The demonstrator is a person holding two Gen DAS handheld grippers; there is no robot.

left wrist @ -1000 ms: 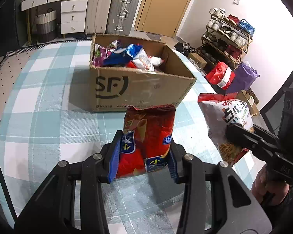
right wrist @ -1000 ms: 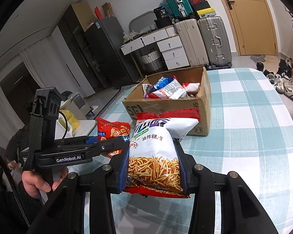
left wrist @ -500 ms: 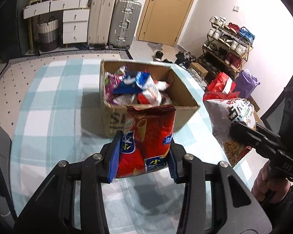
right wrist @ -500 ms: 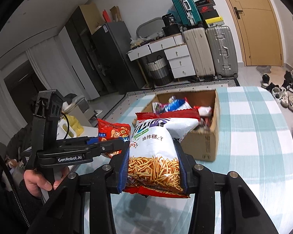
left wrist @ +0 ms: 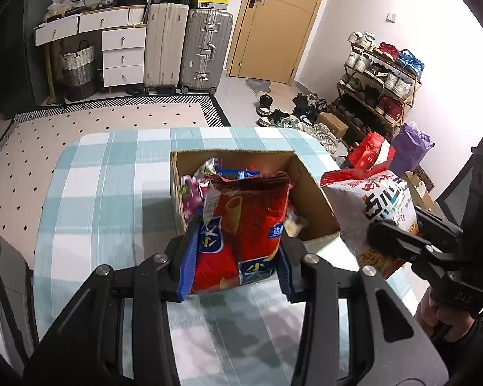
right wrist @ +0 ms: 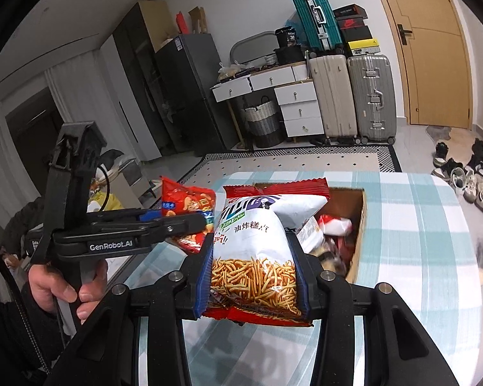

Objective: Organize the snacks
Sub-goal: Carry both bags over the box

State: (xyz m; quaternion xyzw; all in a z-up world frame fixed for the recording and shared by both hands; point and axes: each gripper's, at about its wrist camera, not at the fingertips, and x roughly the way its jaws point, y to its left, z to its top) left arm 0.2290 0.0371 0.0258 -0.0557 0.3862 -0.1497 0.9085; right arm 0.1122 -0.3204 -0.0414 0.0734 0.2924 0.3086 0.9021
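Left gripper (left wrist: 235,257) clamps a red snack bag (left wrist: 248,225); right gripper (right wrist: 252,276) clamps a white fried-stick snack bag (right wrist: 254,241), both above the cardboard box (left wrist: 312,199).

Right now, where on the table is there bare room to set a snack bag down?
Bare checked tablecloth lies left of the cardboard box, out to the table's edge, and beyond the box's right wall in the right wrist view. The box itself is crowded with snack packets.
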